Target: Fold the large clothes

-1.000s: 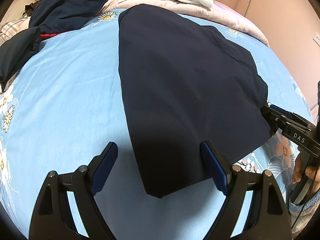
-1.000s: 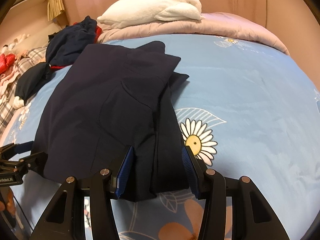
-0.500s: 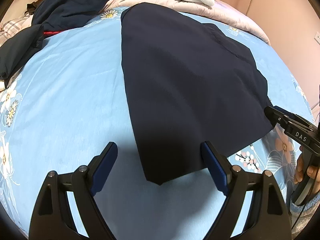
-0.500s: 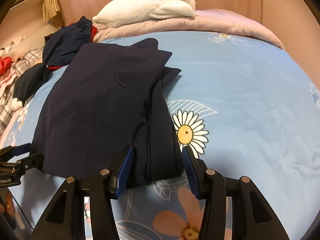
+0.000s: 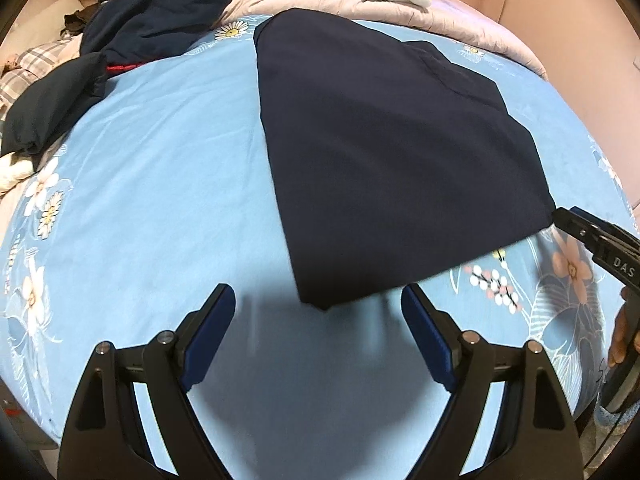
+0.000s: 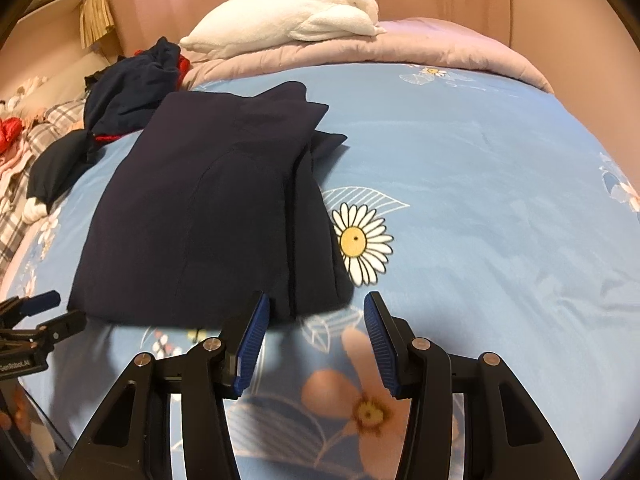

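1. Left wrist view: the left gripper point(image 5: 318, 312) hovers with jaws spread wide and empty just short of the folded navy garment point(image 5: 392, 160) on the blue floral bedsheet point(image 5: 160, 184); for the next fold, I'd grab both near corners evenly.
2. Right wrist view: the right gripper point(image 6: 316, 320) is half parted, gripping nothing, at the garment's point(image 6: 208, 216) thick near corner; no containers anywhere.
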Available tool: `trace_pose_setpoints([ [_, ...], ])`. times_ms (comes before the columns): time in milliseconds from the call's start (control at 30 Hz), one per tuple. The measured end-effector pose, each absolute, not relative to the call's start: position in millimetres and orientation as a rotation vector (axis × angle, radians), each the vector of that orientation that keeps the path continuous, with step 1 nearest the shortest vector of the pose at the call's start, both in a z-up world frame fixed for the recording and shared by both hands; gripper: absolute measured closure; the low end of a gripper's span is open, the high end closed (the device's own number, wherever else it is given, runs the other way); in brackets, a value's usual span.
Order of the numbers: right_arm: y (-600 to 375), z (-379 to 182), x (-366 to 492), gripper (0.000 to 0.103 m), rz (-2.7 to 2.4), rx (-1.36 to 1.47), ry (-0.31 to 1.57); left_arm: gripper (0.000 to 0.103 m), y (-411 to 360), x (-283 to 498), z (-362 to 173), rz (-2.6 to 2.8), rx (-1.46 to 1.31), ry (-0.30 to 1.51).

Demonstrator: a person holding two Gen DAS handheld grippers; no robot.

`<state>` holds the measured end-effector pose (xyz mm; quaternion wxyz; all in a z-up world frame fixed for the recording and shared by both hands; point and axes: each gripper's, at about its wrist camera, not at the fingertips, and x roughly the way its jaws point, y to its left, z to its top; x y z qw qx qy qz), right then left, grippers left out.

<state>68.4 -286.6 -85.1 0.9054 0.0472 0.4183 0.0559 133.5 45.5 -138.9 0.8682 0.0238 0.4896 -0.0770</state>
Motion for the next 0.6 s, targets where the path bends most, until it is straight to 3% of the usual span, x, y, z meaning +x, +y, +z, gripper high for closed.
trace_pose_setpoints([
  [100, -284, -78, 55, 0.054, 0.115, 0.083, 0.86, 0.018, 45, 123, -131, -0.164, 0.05, 1.011],
  [200, -283, -71, 43, 0.039, 0.116, 0.083, 0.851, 0.017, 44, 111, -121, -0.163, 0.052, 0.989],
  [400, -276, -51, 16, 0.033, 0.138, 0.055, 0.802, 0.006, 41, 83, -97, -0.162, 0.052, 0.93],
  [600, -273, -30, -3, 0.025, 0.146, 0.042, 0.742, 0.005, 41, 65, -76, -0.163, 0.032, 0.891],
])
